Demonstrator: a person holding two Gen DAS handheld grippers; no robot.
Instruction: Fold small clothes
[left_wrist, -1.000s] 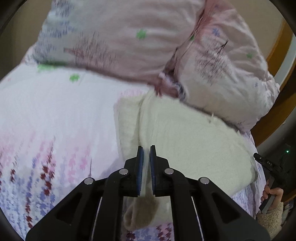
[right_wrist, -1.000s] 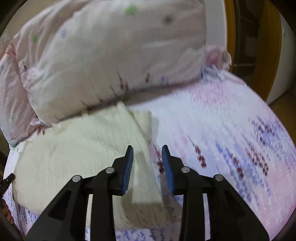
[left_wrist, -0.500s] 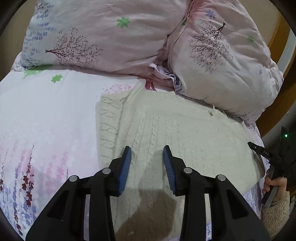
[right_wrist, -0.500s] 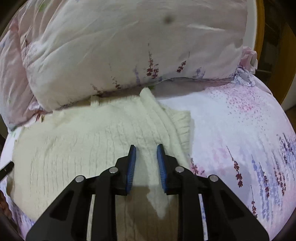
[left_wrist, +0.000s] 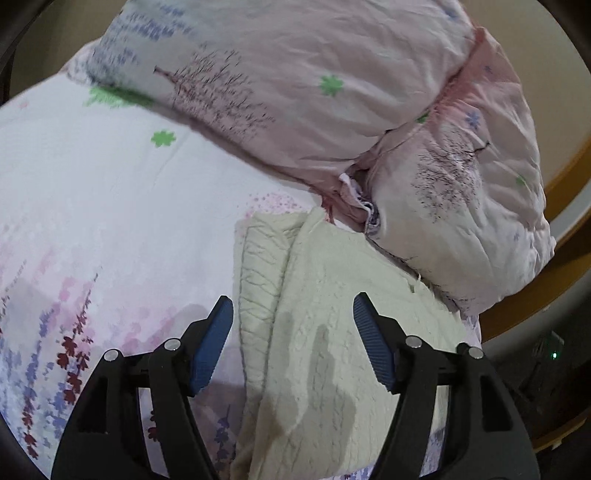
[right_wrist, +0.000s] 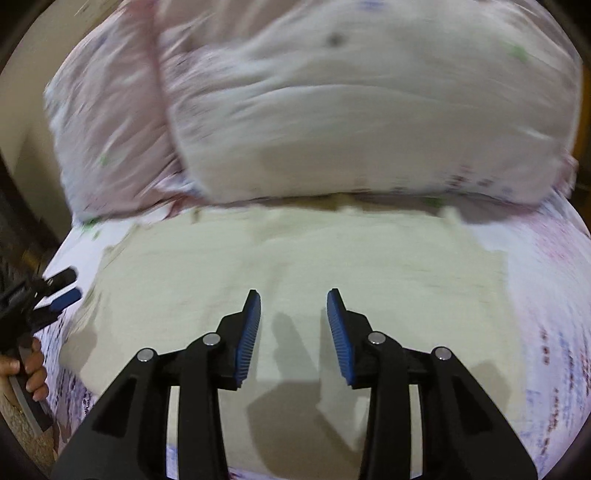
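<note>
Both of my grippers are released now and hold nothing: the left gripper (left_wrist: 293, 308) has its blue pads spread wide, and the right gripper (right_wrist: 293, 301) has its pads parted too. The cream cable-knit sweater (left_wrist: 332, 332) lies flat on the white floral bedsheet (left_wrist: 92, 221), with its far edge just beside the two pink printed pillows (left_wrist: 295, 92). On the left side one part is already folded over, so a long double edge runs away from me.

I judge the next step is another fold. To do it well, I should take one hem corner in each gripper, close on all layers, and lift both sides together so the knit does not stretch or twist. The right wrist view is blurred, so I cannot read the far edge exactly there.

For room: the pillows block the far side, and the bed border is near the right side of the sweater. The open sheet on the left is free, so I would carry the cloth toward me or to the left.
</note>
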